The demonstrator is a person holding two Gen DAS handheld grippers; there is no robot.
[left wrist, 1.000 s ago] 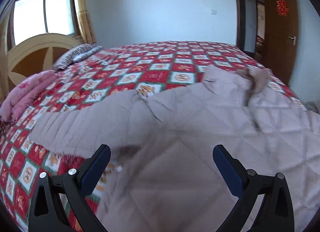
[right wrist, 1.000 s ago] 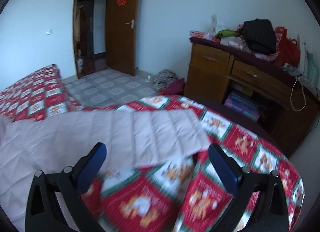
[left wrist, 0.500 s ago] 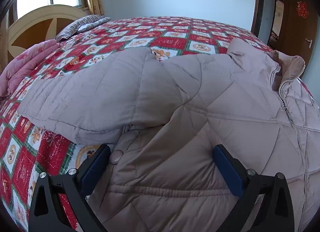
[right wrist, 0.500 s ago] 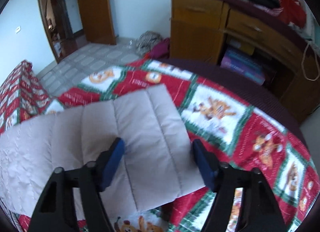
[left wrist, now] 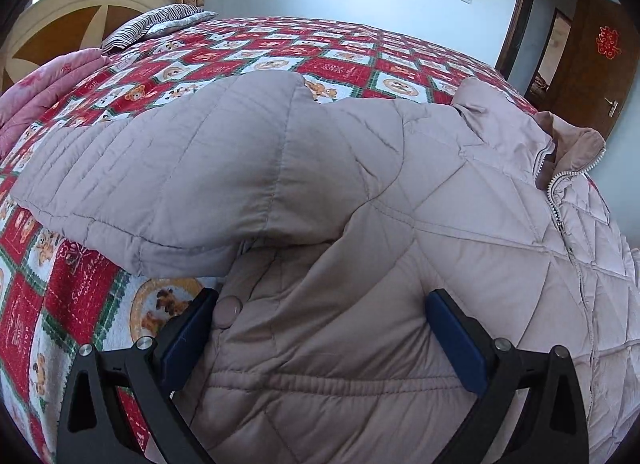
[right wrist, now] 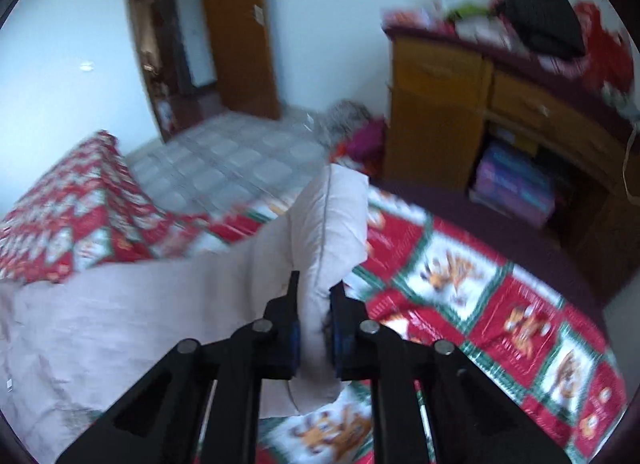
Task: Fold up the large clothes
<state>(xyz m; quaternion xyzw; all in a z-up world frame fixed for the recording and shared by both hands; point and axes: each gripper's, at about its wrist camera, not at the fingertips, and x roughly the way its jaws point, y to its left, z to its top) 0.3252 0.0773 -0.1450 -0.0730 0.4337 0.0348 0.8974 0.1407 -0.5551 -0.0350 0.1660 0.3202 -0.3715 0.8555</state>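
Note:
A pale mauve quilted jacket (left wrist: 400,204) lies spread on the bed, zip and collar at the right, one sleeve (left wrist: 160,180) stretched out to the left. My left gripper (left wrist: 320,312) is open, its blue pads straddling the jacket's side seam near a snap button (left wrist: 228,310). In the right wrist view the other sleeve's cuff (right wrist: 332,220) stands bunched up between the pads of my right gripper (right wrist: 314,296), whose jaws are closing on it. The cuff is lifted off the bedspread.
The bed carries a red, white and green checked bedspread (left wrist: 280,48). A pink blanket (left wrist: 36,84) and a striped pillow (left wrist: 156,22) lie by the headboard. A wooden dresser (right wrist: 500,104) with clutter stands beyond the bed's foot, and an open door (right wrist: 236,28) is behind.
My right gripper closed on the sleeve cuff and raised it from the bed. My left gripper came down over the jacket's side and has since stayed there, open.

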